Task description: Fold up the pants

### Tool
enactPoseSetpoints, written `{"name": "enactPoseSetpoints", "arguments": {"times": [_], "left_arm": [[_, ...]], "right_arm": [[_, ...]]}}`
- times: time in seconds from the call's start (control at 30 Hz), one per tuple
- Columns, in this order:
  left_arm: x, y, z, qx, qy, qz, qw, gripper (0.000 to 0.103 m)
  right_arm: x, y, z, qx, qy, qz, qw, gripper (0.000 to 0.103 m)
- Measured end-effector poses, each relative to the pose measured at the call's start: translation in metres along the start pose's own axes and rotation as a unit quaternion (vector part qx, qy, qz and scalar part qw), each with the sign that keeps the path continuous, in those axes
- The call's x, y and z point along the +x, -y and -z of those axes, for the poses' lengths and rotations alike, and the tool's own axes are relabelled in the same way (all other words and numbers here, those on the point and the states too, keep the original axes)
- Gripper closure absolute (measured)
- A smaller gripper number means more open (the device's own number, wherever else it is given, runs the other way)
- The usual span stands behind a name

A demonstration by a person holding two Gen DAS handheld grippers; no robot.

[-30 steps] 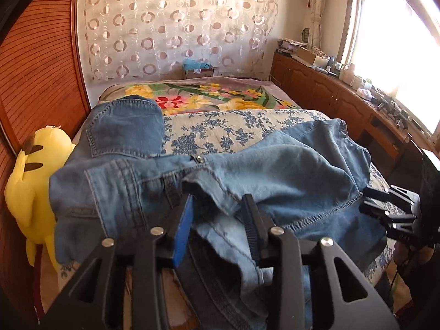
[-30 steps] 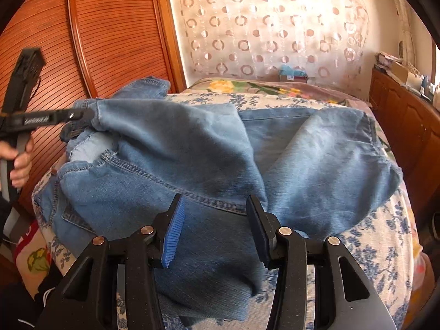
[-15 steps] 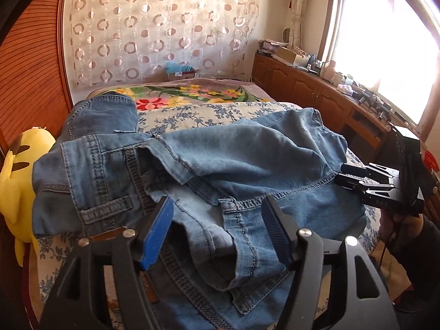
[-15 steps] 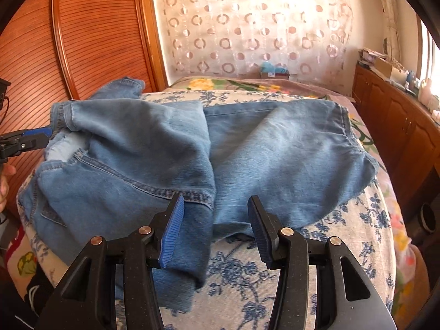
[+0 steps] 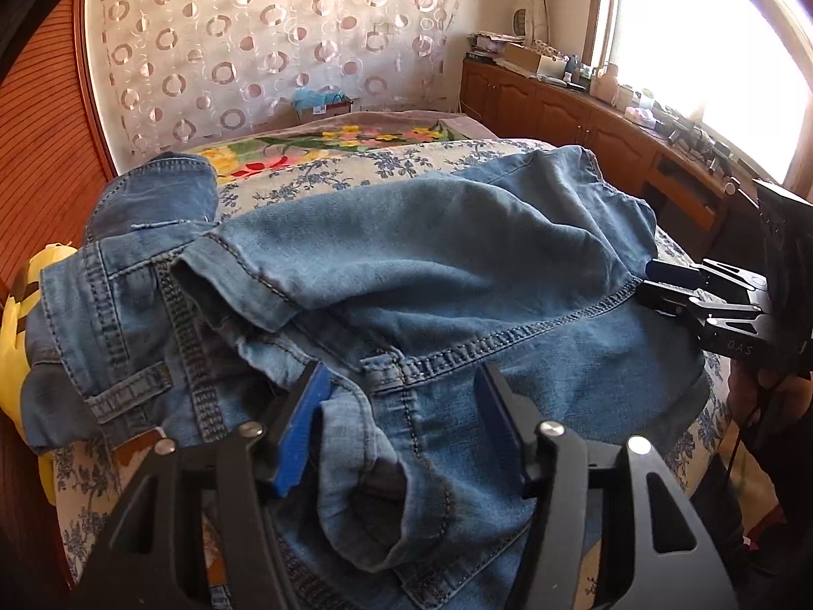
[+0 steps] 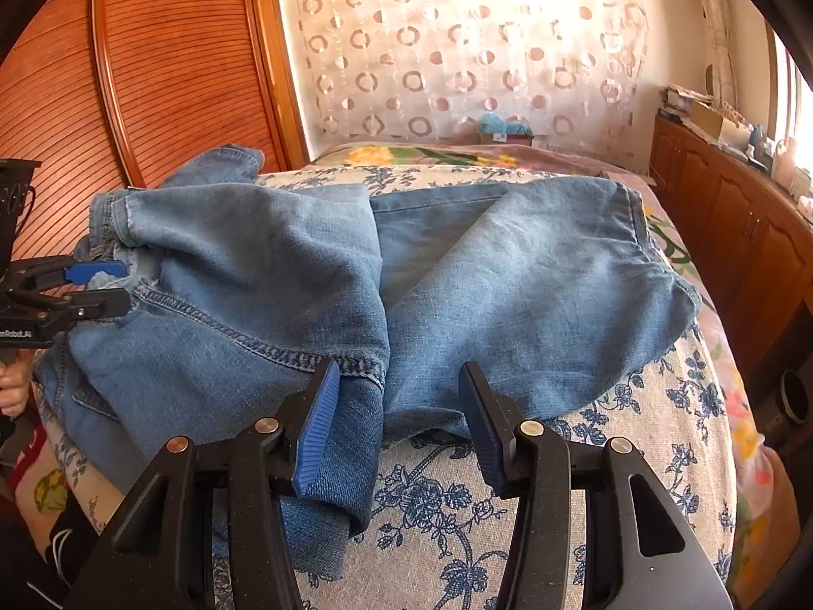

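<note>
Blue denim pants (image 5: 432, 264) lie rumpled and partly folded on the bed, legs laid over the waistband; they also show in the right wrist view (image 6: 355, 279). My left gripper (image 5: 401, 427) is open, its jaws wide over the seat seam and holding nothing. It shows from the side in the right wrist view (image 6: 101, 284). My right gripper (image 6: 399, 422) is open and empty at the near hem edge. It shows in the left wrist view (image 5: 660, 284) at the right edge of the pants.
The bed (image 6: 635, 432) has a blue floral cover and a bright flowered blanket (image 5: 330, 140) behind. A yellow plush toy (image 5: 25, 295) lies at the left. A wooden headboard (image 6: 152, 76) is on the left, and wooden cabinets (image 5: 559, 112) line the window side.
Both grippers have let go of the denim and pulled back a little. The pants dropped and now lie flatter on the bed, the lifted leg spread over the waist.
</note>
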State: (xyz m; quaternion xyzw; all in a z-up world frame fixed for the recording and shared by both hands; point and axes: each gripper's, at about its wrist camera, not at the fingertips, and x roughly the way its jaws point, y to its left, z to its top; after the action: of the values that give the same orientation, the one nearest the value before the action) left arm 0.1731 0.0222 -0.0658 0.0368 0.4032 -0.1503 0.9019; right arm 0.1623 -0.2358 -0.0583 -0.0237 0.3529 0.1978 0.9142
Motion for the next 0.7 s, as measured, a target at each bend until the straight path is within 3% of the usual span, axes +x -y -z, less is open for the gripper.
{"name": "enactPoseSetpoints", "arguments": {"times": [0.37,0.7], "left_arm": [[-0.041,0.019,-0.009,0.03,0.052,0.01,0.9981,0.045],[-0.003,0.018,-0.004,0.026,0.001,-0.006,0.9997,0.045]], "right_arm": [[-0.001,-0.001,0.001,0.0,0.002,0.002,1.0,0.053],[-0.002,-0.001,0.001,0.0,0.002,0.002,1.0,0.053]]}}
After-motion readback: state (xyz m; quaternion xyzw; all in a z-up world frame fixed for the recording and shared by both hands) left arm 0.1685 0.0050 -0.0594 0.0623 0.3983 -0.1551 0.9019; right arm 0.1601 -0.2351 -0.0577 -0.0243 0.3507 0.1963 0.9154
